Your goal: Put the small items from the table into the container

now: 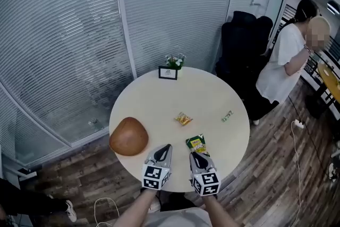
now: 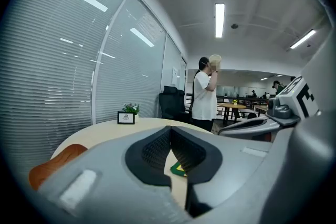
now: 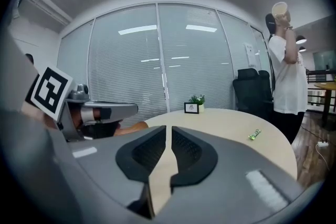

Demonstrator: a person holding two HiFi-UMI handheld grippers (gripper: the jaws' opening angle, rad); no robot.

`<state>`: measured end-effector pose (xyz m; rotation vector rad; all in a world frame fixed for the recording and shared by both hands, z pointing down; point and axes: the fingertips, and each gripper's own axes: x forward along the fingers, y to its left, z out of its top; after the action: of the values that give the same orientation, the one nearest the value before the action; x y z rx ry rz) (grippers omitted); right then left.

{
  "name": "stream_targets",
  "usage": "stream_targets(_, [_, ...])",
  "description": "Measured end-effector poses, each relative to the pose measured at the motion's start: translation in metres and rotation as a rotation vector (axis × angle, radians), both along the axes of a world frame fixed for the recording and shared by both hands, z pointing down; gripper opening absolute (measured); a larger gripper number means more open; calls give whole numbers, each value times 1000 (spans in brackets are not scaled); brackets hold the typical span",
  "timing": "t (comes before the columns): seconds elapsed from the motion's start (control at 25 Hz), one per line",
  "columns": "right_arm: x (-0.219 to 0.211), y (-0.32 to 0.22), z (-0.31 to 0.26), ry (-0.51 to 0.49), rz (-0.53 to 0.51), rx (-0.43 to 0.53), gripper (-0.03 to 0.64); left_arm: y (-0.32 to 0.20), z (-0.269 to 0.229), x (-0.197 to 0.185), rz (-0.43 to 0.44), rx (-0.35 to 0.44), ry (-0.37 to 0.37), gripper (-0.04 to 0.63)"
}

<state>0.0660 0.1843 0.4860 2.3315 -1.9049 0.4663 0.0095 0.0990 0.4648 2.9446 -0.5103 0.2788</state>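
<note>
Left gripper (image 1: 167,147) clenched, empty | right gripper (image 1: 195,156) same | round beige table (image 1: 159,98), brown container (image 1: 128,136) at its edge | glass wall (image 1: 64,34) with blinds | wood floor (image 1: 265,183) | person (image 1: 281,66) standing

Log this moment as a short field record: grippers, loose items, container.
left gripper: fingers shut, empty, over the table near its front edge
right gripper: fingers shut, empty, tip at the green packet
loose items: green packet, yellow packet, green candy, all on the table
container: brown container, at table's left edge
</note>
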Motion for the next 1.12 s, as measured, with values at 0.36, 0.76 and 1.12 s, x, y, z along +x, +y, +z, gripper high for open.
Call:
stream_targets(0.36, [85,-6,97,34,29,-179,277,-47,19,46,7,-1,-68,-3])
stream_targets(0.76, [100,-16,194,-104,-41,-417,370,-80,42,58,-82,-41,-125,-3])
stream_targets(1.12, [101,-12,228,-149,-62,-536,373,-103,55,59,-113,-61,-136,-3])
